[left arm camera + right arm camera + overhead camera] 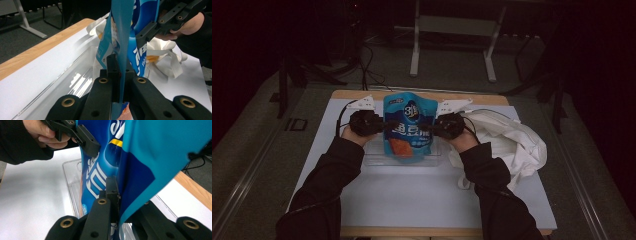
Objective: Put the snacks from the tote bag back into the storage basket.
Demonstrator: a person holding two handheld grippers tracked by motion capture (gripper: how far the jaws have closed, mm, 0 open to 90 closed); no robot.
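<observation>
Dark long sleeves point(337, 170) meet black tongs point(120, 75) with brass-ringed screw holes, white plates and black cables.

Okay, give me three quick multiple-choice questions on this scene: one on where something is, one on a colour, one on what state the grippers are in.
1. Where does the white cloth bag lie?
A. right of the clear tray
B. inside it
C. on the floor

2. The snack pouch is mainly
A. red
B. blue
C. green

3. The left gripper and right gripper are
A. both open
B. one open
C. both shut on the pouch

Answers: 1 A, it lies heaped beside the tray's right end; 2 B, blue with an orange patch; 3 C, each gripper view shows jaws pinching a pouch edge.
</observation>
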